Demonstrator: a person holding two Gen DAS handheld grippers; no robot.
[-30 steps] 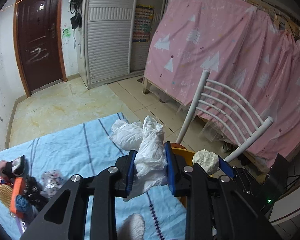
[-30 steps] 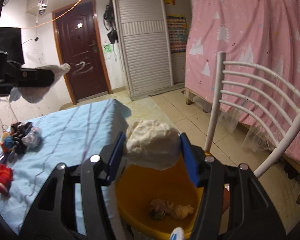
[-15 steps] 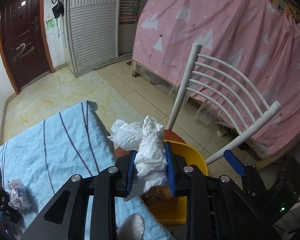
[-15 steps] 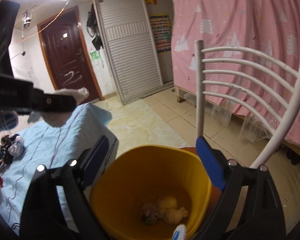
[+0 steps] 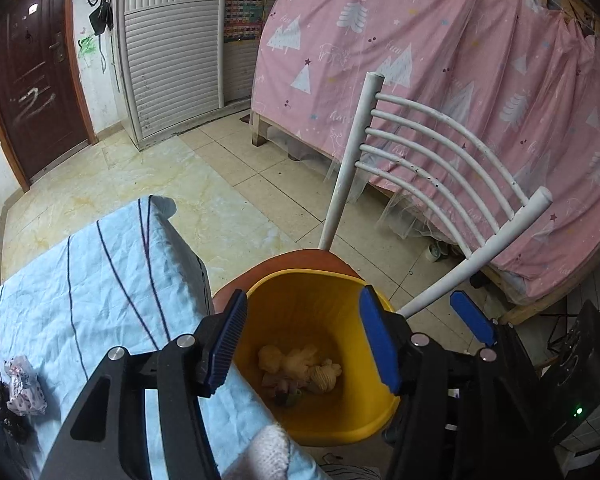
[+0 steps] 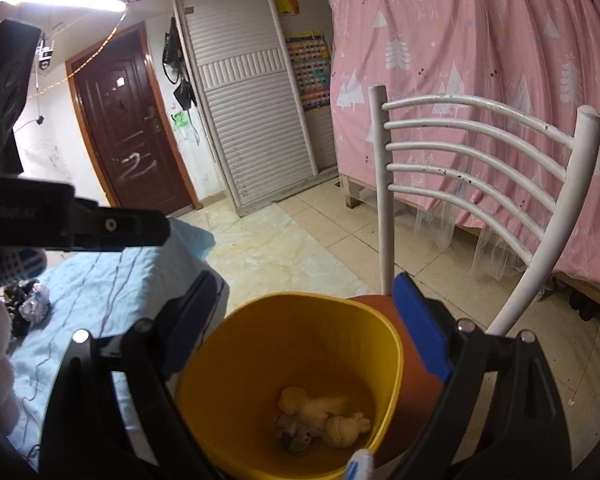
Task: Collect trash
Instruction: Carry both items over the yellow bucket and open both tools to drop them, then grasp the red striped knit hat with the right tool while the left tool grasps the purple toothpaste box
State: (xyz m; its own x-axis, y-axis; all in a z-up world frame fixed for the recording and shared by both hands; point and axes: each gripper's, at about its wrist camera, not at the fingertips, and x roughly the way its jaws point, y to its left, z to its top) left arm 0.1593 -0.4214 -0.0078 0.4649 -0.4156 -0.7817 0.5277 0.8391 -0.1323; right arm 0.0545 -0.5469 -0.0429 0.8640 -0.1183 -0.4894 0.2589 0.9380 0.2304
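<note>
My left gripper hangs over the yellow bin, and its jaws have just been opening; nothing sits between the blue pads now. My right gripper is spread wide over the same bin, also empty, its jaws having just opened as well. Down on the bin's floor lies a small heap of crumpled paper wads, pale and balled up, touching one another. The bin stands on the orange seat of a white metal chair, just beside the corner of the table with its light blue striped cloth. Far over on that cloth, near my left edge, a crumpled printed wrapper lies beside some dark clutter I cannot make out.
</note>
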